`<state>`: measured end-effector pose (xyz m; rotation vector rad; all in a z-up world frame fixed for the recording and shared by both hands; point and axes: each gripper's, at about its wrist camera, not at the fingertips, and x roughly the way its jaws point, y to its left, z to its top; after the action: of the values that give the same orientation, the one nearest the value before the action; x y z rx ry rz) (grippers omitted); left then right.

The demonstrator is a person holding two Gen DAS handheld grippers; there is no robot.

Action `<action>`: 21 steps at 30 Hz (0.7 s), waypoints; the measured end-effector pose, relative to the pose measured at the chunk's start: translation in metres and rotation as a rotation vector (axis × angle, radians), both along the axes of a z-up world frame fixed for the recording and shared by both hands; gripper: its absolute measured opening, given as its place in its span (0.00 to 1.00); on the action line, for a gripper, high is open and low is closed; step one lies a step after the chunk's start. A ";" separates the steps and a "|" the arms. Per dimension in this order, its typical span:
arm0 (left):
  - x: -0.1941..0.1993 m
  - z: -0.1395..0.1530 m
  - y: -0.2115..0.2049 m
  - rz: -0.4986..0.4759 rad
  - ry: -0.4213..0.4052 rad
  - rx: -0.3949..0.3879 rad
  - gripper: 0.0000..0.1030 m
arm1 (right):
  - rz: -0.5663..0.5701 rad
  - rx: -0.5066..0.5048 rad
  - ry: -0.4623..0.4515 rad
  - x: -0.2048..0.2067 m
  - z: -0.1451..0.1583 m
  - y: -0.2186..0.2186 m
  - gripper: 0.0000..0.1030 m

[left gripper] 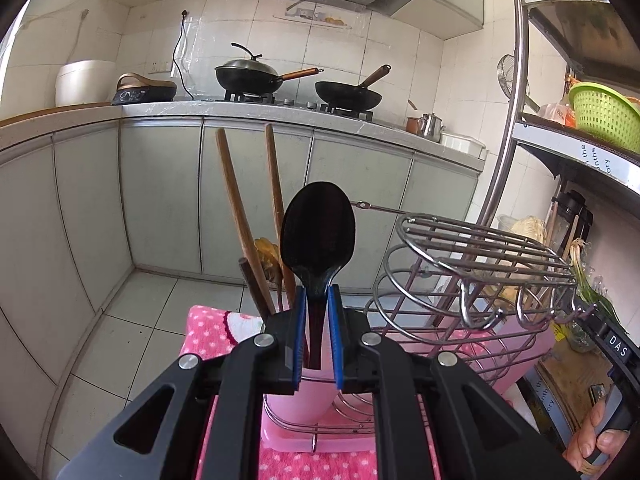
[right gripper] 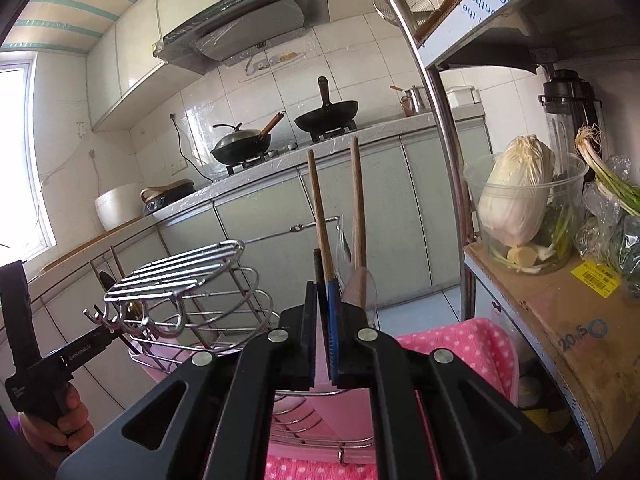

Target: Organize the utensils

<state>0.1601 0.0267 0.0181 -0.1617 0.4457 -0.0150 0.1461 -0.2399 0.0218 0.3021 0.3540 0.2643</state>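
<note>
Left hand-held gripper [left gripper: 318, 320]: blue pads clamped on the neck of a black spoon [left gripper: 318, 236], bowl upward, handle running down between the jaws toward the pink cup [left gripper: 296, 404] below. Right hand-held gripper [right gripper: 325, 320]: jaws nearly together, gripping a thin dark stick-like utensil [right gripper: 318, 276] that stands up between the pads; what kind of utensil cannot be told.

Pink cup: seated in a wire ring at the end of the metal dish rack [left gripper: 472, 264]. Contents: two long wooden handles [left gripper: 240, 208] leaning upright, a shorter dark handle and a yellowish item beside them. In the right wrist view the same wooden handles [right gripper: 320, 208] rise just behind that gripper's tips, with a pale spatula-like blade next to them.

Metal dish rack: chrome wire, curved loops, flat grid top, hooks along its front edge; it stands on a pink tray [left gripper: 320, 440] over a pink dotted towel [left gripper: 208, 336].

A person's hand [left gripper: 592, 436] holds the right tool at the lower right of the left wrist view; another hand [right gripper: 60, 420] holds the left tool at the lower left of the right wrist view.

Surroundings: grey bench [left gripper: 180, 110] with two black woks [left gripper: 248, 76] on a gas hob, white rice cooker, small steel kettle. Shelf unit [right gripper: 552, 312] at right, carrying a cabbage [right gripper: 516, 188] in a clear tub and spring onions.
</note>
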 end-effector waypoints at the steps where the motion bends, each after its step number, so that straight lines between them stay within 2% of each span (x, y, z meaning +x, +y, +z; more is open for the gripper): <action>1: -0.001 -0.001 -0.001 0.005 -0.003 0.004 0.10 | 0.000 -0.004 0.013 0.000 -0.002 0.000 0.05; 7: -0.004 0.000 -0.005 0.018 0.001 0.016 0.11 | -0.002 -0.002 0.048 0.000 -0.002 -0.001 0.06; 10: -0.008 0.004 -0.005 0.018 -0.005 0.017 0.19 | 0.007 0.007 0.076 0.002 -0.001 -0.002 0.08; 11: -0.009 0.005 -0.006 0.016 -0.006 0.017 0.25 | 0.010 0.011 0.084 0.002 -0.001 -0.002 0.15; 15: -0.015 0.011 -0.007 0.008 -0.024 0.001 0.42 | 0.037 0.017 0.085 -0.001 0.003 -0.001 0.28; 19: -0.021 0.013 -0.012 0.006 -0.024 0.008 0.48 | 0.032 -0.008 0.069 -0.008 0.007 0.003 0.41; 21: -0.025 0.015 -0.013 -0.001 -0.026 0.004 0.49 | 0.033 0.002 0.061 -0.013 0.010 0.000 0.43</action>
<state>0.1350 0.0142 0.0331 -0.1567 0.4198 -0.0176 0.1335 -0.2397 0.0318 0.3067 0.4191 0.2881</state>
